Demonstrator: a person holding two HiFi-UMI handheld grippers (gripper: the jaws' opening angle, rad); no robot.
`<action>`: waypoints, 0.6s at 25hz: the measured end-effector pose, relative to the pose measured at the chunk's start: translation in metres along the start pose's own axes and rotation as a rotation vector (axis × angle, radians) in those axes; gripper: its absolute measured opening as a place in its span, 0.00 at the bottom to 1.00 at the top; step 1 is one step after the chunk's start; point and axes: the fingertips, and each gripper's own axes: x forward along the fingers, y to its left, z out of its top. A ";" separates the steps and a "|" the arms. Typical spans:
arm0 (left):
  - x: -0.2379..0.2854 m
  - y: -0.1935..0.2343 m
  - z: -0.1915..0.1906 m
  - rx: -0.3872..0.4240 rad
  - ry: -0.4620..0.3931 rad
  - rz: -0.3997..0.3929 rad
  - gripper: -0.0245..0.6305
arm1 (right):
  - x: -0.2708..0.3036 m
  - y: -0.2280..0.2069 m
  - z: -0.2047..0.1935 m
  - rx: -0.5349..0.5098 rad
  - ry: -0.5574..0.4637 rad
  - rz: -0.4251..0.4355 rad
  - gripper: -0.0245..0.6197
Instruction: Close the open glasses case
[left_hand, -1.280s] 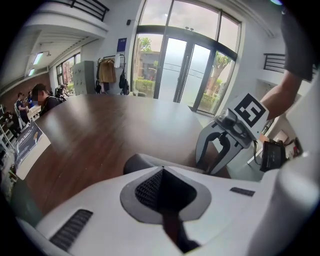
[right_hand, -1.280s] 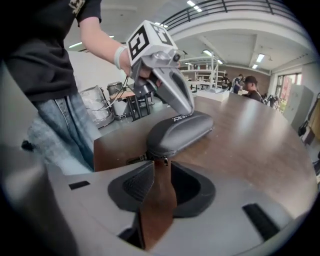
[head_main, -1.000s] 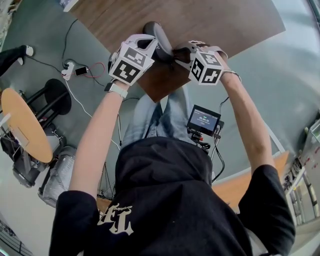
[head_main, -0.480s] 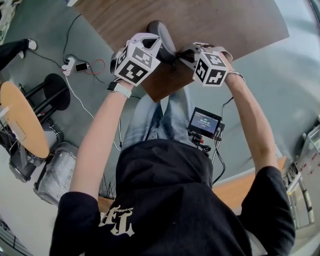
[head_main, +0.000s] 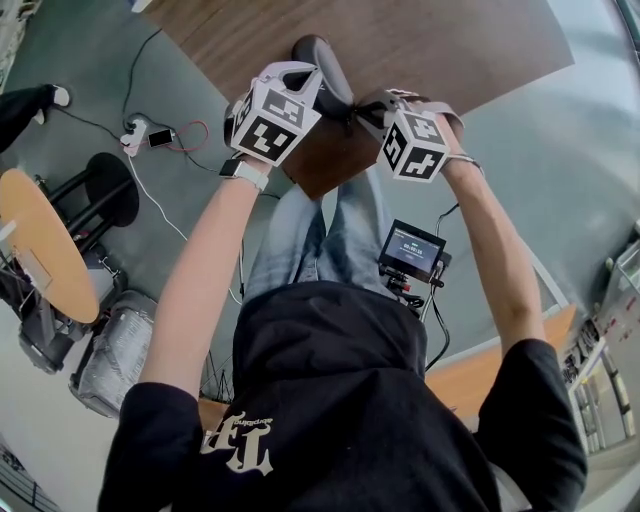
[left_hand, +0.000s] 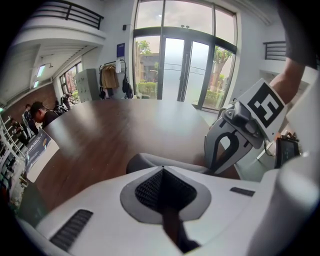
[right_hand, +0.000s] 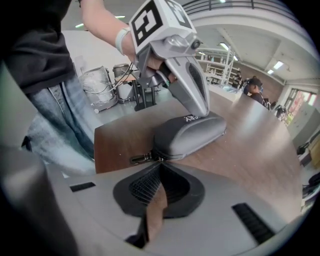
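A dark grey zip glasses case (head_main: 322, 68) lies near the front corner of the wooden table (head_main: 440, 50), with its lid down on its base. My left gripper (head_main: 312, 90) is shut and its tips rest on top of the case (right_hand: 192, 131); the right gripper view shows the left gripper (right_hand: 196, 106) from the side. My right gripper (right_hand: 160, 163) is shut too, its tips against the case's near end beside the zipper pull (right_hand: 142, 158). In the left gripper view the case (left_hand: 150, 161) shows just past the shut left gripper (left_hand: 162, 169).
The table corner (head_main: 312, 190) lies just below the case. Below it are the person's legs and a small screen (head_main: 410, 250). A round table (head_main: 45, 250), a stool (head_main: 110, 190) and a power strip (head_main: 135, 138) stand on the floor at the left.
Both grippers and the case stay almost where they were; only the head view has shifted slightly.
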 end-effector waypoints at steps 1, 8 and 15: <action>0.002 0.001 0.002 -0.003 -0.003 -0.001 0.04 | 0.000 -0.001 -0.001 0.015 0.006 -0.005 0.02; 0.014 0.002 0.010 -0.046 -0.037 0.003 0.04 | 0.005 0.002 -0.004 0.131 0.039 -0.046 0.02; 0.018 -0.002 0.018 -0.071 -0.063 -0.006 0.04 | 0.011 0.011 0.003 0.335 0.044 -0.099 0.02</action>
